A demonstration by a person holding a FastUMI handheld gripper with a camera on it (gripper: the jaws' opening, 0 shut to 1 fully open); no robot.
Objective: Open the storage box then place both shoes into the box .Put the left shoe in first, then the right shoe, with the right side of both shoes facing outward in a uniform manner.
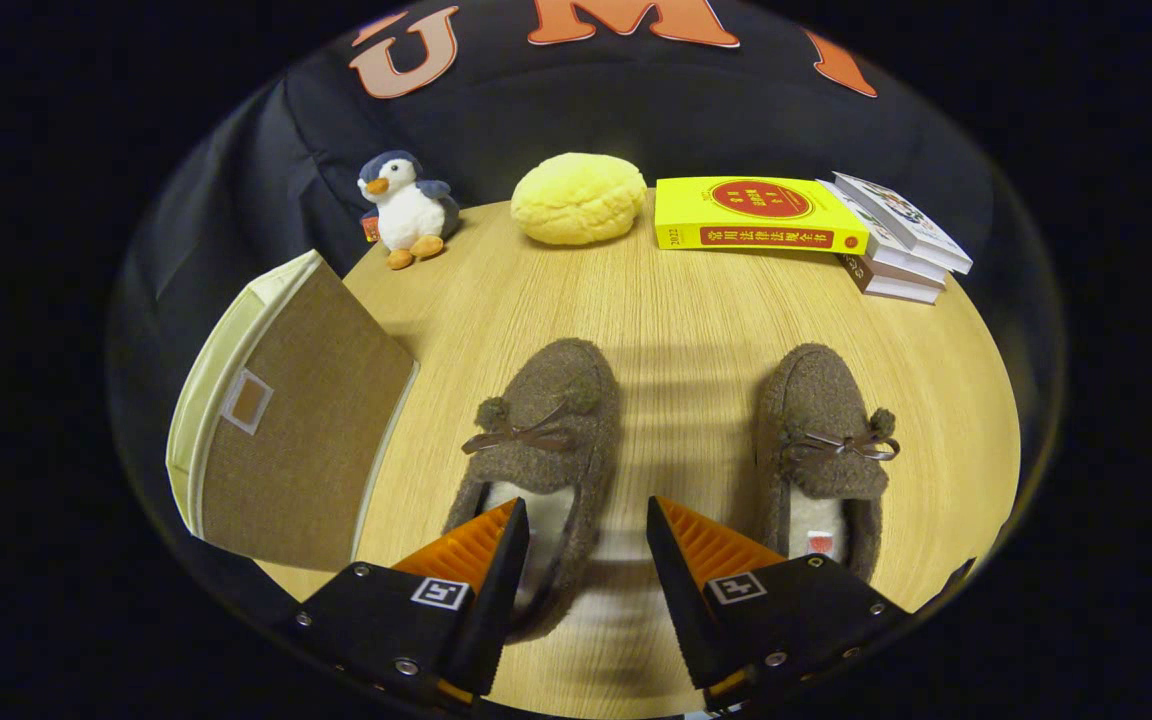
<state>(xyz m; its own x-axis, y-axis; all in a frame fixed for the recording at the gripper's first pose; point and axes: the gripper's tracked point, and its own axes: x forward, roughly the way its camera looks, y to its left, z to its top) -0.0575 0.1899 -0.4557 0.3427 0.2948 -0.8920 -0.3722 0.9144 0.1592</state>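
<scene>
Hovering above the near end of the left shoe (546,440), the gripper (586,540) has its jaws apart, with nothing clamped between them; the shoe's heel opening sits just ahead of and partly under the left finger. Both shoes are brown fuzzy slippers with pale fleecy lining, each tied with a thin brown bow ending in small pom-poms. They lie side by side, well apart, toes pointing to the far side of the wooden surface (686,310). The right shoe (821,440) lies beyond the right finger. The storage box (286,420), brown woven fabric with cream trim and a small label window, stands closed to the left of the left shoe. Along the far edge sit a plush penguin (406,208), a yellow bun-shaped cushion (578,198) and a stack of books (806,225).
</scene>
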